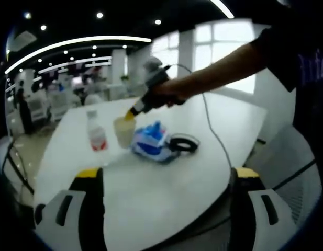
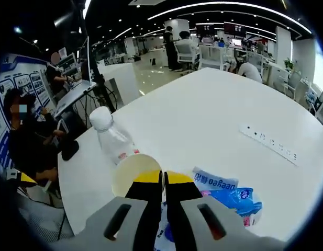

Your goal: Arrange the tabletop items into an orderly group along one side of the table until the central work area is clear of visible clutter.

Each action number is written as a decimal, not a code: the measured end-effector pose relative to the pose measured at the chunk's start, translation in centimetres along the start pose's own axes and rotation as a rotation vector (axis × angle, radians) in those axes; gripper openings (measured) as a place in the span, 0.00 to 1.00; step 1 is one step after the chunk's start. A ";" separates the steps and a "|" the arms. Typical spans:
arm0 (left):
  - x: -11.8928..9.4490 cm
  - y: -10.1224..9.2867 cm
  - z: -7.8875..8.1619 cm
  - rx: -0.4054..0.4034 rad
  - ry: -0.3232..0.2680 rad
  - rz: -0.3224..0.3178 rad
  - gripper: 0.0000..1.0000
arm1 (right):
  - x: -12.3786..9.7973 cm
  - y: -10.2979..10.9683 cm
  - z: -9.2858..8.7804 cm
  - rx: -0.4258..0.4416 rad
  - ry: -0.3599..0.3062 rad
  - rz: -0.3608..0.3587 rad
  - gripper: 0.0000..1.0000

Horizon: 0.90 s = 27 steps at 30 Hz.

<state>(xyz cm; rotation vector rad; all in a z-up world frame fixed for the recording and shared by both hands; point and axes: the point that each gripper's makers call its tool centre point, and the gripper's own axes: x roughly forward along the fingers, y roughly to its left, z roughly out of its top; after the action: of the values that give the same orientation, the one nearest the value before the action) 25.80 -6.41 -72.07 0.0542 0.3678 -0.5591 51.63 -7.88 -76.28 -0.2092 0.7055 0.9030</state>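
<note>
1. Cup (image 2: 135,172) stood on the worktop (image 2: 213,115) beside the bottle (image 2: 111,137); my right tool (image 2: 163,180) had pinched its near rim, jaws narrow.
2. Left tool (image 1: 166,183) hung wide, holding nothing.
3. Tipping risk, I judged: dragging by the rim could topple it against the bottle.

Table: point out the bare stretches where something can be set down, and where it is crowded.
The table is bare between the bottle and the power strip, and out to the far edge. In the left gripper view, the near strip between that gripper's jaws and the blue packet is also free. Crowded: bottle, paper cup, packet and black cable coil sit bunched, with the right gripper at the cup.
</note>
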 end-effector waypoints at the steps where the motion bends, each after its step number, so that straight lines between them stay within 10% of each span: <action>1: 0.0 0.0 0.0 0.001 0.002 0.002 0.98 | 0.2 -0.1 -0.1 0.008 0.004 -0.002 0.01; 27: 0.1 0.5 -0.3 -0.004 0.012 0.022 0.93 | 3.6 -1.2 -2.3 0.171 0.044 -0.041 0.01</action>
<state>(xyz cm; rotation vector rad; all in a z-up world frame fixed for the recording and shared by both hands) 26.02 -5.98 -72.37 0.0573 0.3793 -0.5361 52.98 -7.35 -80.47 -0.0912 0.8121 0.7968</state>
